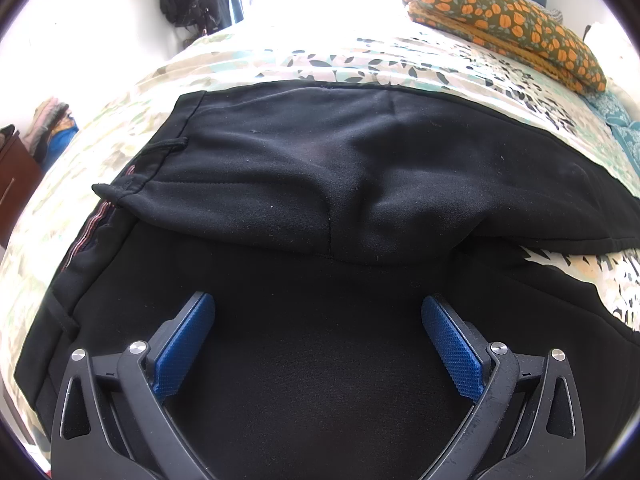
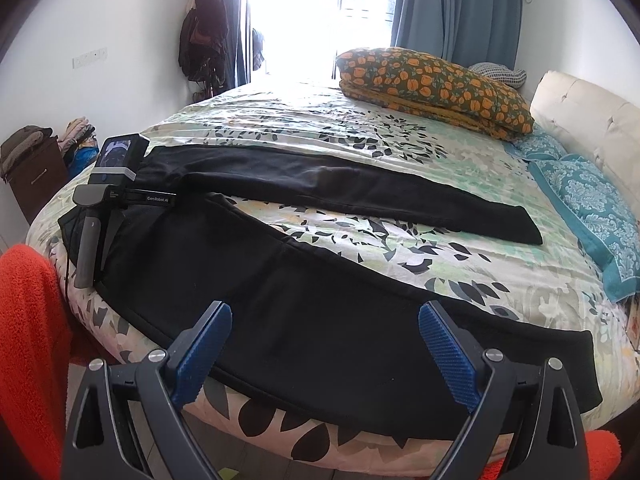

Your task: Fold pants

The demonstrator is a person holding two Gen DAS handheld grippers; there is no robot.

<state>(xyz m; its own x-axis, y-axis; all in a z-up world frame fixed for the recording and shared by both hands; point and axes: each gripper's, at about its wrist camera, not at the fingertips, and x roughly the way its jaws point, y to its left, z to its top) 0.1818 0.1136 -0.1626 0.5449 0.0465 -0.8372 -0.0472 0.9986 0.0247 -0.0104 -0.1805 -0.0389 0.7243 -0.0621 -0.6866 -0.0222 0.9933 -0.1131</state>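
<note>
we see a bed [image 2: 400,136] with a leaf-print cover filling the room's middle, blue curtains [image 2: 460,4] by a bright window beyond, and a flower-print pillow [image 2: 436,80] far ahead of our right jaws. the black pants [image 2: 280,264] lie spread flat, one leg running just ahead of and under the right gripper [image 2: 325,328], the other farther off. the left gripper [image 1: 318,320] hovers low over the waist end, its body showing to the left of the right jaws. both grippers stand wide apart, blue pads [image 1: 186,344] bare, gripping nothing.
</note>
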